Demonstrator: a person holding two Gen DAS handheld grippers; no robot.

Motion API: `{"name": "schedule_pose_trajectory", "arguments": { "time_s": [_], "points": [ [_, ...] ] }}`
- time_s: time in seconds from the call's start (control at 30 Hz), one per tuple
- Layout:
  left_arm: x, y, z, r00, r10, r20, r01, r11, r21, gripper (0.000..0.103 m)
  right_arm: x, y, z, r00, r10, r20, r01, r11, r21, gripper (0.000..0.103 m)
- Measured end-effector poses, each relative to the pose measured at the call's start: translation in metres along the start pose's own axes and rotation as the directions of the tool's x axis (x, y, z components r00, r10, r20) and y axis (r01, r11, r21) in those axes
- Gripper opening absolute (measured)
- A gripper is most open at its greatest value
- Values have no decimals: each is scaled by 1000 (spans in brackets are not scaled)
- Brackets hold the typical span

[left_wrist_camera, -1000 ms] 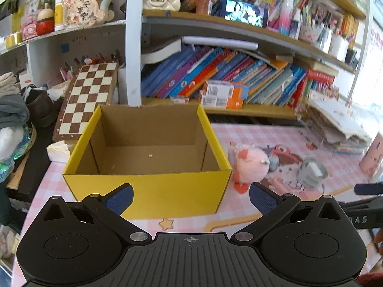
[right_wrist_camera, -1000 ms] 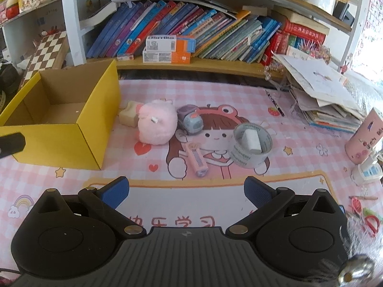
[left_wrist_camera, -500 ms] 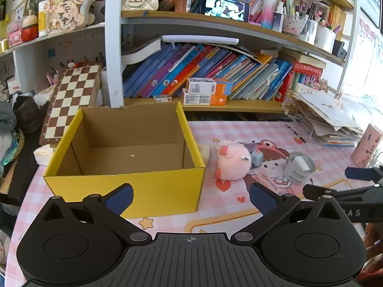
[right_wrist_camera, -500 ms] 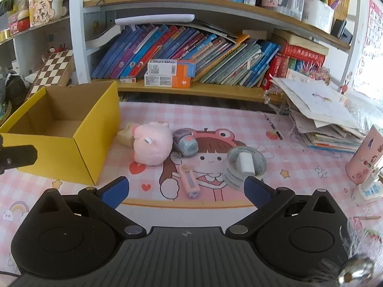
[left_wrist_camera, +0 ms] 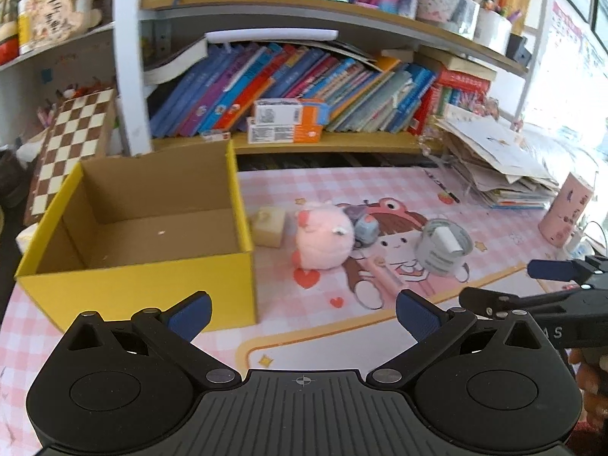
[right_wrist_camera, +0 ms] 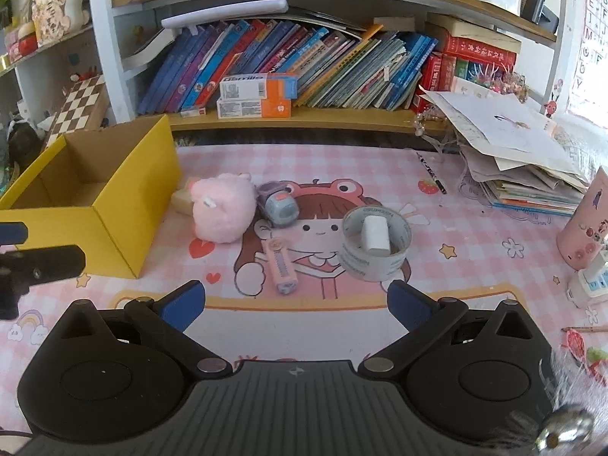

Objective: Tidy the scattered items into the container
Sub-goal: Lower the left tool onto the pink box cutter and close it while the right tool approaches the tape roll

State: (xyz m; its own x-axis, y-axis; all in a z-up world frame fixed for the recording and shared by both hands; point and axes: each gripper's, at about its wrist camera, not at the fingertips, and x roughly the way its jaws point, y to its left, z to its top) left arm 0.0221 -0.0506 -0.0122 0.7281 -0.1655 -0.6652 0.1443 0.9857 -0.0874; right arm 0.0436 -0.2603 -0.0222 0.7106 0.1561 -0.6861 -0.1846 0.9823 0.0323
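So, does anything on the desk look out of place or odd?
Yes. A white block sits inside the tape roll, which tilts. The paper stack at the right is messy, sheets askew. The yellow box is empty.

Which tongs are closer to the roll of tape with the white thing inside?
The right tongs. The tape roll sits just ahead of them, near their right finger. The left tongs are farther, over by the yellow box, with the tape off to their right.
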Motion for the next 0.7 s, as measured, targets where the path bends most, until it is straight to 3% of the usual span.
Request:
{"name": "schedule_pose_trajectory", "arguments": {
  "time_s": [0.33,0.7],
  "points": [
    [17,-29,12,1000,-25,6,24,994,105,102,16,-28,10,999,42,7,-42,998,41,101],
    [46,-46,20,999,-44,-26,47,991,127,98,37,-50,14,1000,4,-14,-3,998,62,90]
  ]
}}
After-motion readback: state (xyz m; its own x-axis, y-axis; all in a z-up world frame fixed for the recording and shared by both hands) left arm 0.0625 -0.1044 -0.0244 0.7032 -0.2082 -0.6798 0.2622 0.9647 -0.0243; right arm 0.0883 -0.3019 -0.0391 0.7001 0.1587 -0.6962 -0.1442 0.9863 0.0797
